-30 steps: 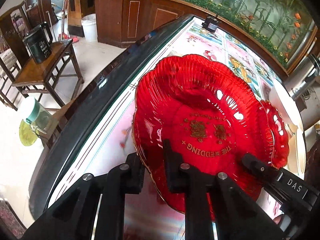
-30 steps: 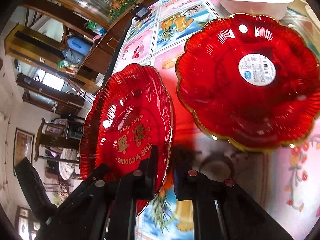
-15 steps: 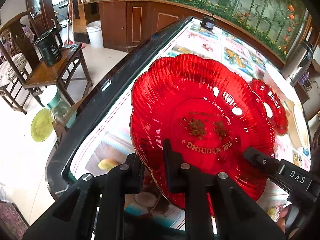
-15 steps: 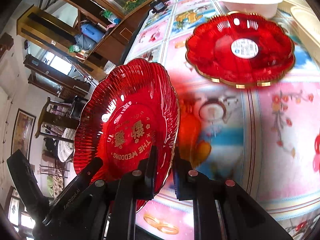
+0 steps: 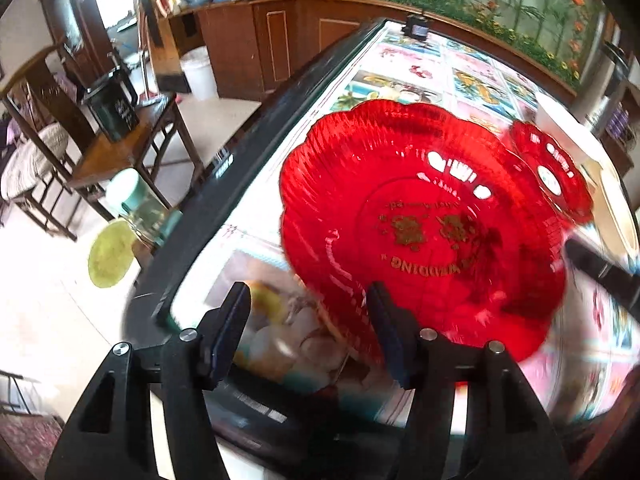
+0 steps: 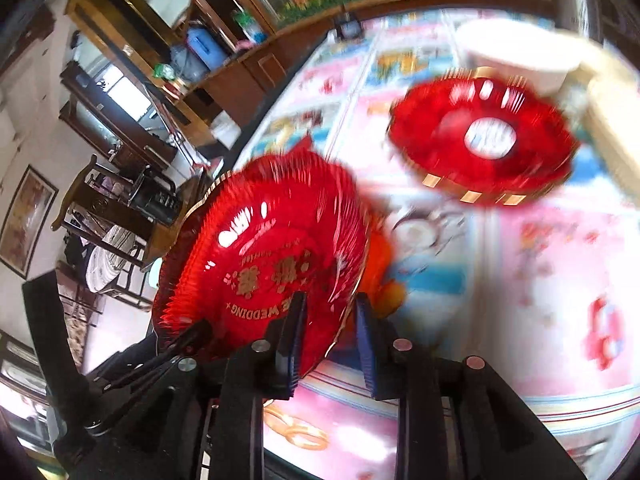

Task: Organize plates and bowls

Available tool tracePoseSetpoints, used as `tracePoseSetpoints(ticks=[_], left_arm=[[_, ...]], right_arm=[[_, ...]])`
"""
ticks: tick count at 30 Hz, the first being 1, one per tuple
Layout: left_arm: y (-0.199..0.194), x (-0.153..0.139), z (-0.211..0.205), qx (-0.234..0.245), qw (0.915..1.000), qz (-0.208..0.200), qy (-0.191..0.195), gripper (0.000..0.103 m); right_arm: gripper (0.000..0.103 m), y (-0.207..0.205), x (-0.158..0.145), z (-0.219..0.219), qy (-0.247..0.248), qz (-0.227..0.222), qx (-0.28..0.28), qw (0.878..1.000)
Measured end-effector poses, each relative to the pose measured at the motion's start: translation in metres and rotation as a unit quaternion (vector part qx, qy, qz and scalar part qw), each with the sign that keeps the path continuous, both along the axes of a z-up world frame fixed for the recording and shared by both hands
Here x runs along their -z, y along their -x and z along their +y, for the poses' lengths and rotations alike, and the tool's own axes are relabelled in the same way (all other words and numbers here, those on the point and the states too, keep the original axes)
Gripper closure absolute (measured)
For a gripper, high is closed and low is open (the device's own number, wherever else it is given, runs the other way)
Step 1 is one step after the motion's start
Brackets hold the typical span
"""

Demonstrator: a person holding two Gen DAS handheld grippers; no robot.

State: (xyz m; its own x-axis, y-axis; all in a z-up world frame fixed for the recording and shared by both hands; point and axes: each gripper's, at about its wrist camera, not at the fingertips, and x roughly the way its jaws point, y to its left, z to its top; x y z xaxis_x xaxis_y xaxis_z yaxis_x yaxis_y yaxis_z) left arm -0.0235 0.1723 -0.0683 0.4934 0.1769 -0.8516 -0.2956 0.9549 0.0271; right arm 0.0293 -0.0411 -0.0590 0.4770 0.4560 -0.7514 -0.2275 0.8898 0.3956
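Left wrist: both tools, left (image 5: 308, 312) and right (image 6: 328, 320), spreading apart off the red plate (image 5: 420, 232) rim

The left gripper (image 5: 308, 312) points steeply downward, its two black fingers (image 5: 224, 328) spread well apart and its jaws opening. The rim of the red plate (image 5: 424, 232) sits between them, close against the right-hand finger, with a clear gap to the left-hand one, so the pads no longer press on it. The right gripper (image 6: 330, 336) also tilts downward, rolled somewhat to one side, and its jaws are opening too. Its fingers (image 6: 290, 344) stand a narrow way apart with the same plate's edge between them; a sliver of space shows beside the right-hand pad. Both views are blurred.
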Motion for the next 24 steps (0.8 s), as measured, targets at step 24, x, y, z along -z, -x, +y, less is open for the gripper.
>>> tracePoseSetpoints(ticks=[24], left_arm=[[-0.137,-0.088,-0.094,0.086,0.9889,0.001,0.121,0.019]], right_arm=[[0.049,-0.06,-0.008,-0.167,-0.181,0.06,0.131,0.973]])
